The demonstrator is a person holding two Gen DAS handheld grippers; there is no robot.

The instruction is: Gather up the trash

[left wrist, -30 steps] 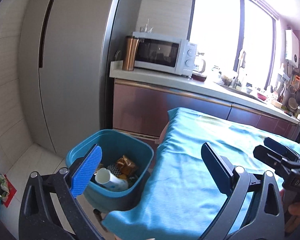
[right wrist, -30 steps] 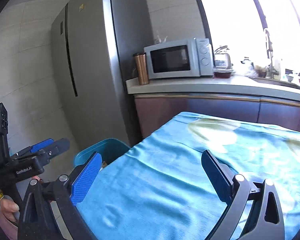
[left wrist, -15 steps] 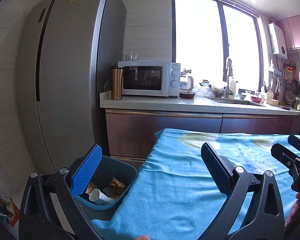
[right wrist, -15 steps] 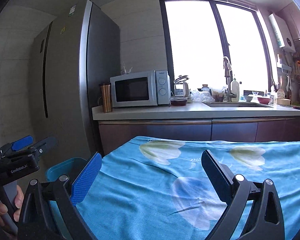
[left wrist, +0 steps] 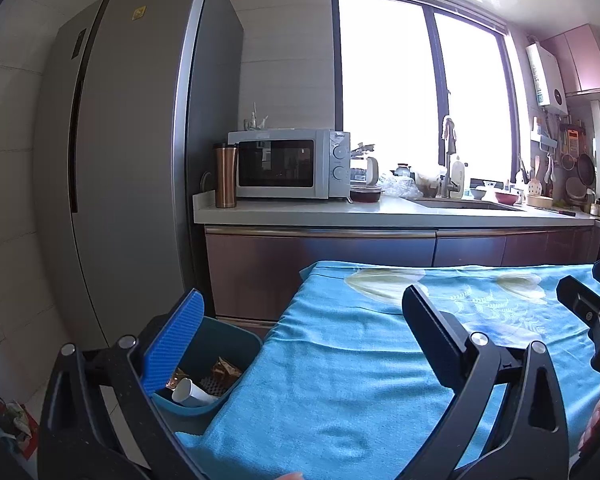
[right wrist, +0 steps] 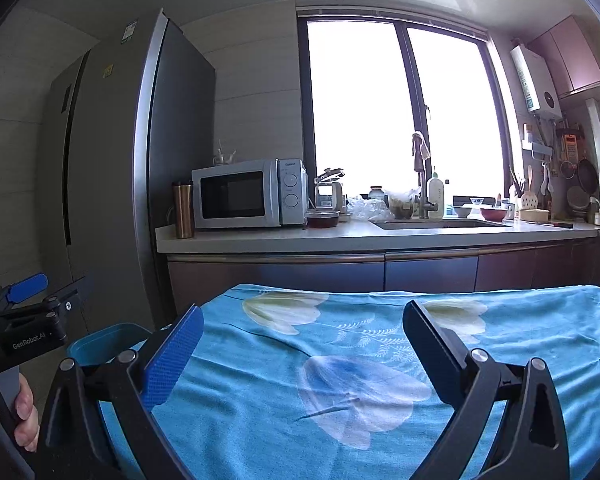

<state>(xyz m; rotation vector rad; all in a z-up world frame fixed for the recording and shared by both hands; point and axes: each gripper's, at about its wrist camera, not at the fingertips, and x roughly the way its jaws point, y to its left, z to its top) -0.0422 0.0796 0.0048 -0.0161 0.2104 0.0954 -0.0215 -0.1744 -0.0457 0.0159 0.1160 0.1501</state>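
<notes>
Both views have lifted off the bin (left wrist: 220,364) towards the kitchen; left gripper (left wrist: 304,336) and right gripper (right wrist: 304,344) have fingers wide, empty; cup (left wrist: 192,392) and wrappers (left wrist: 224,368) lie binned beside the bare blue-clothed worktop (left wrist: 360,380); collection looks finished

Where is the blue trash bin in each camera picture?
Left wrist: the bin sits at lower left, beside the blue cloth's left edge, partly behind the left gripper's finger; a white cup and wrappers lie inside.
Right wrist: only the bin's rim shows at lower left, behind the right gripper's finger.
Shared landmark: the microwave on the counter.
</notes>
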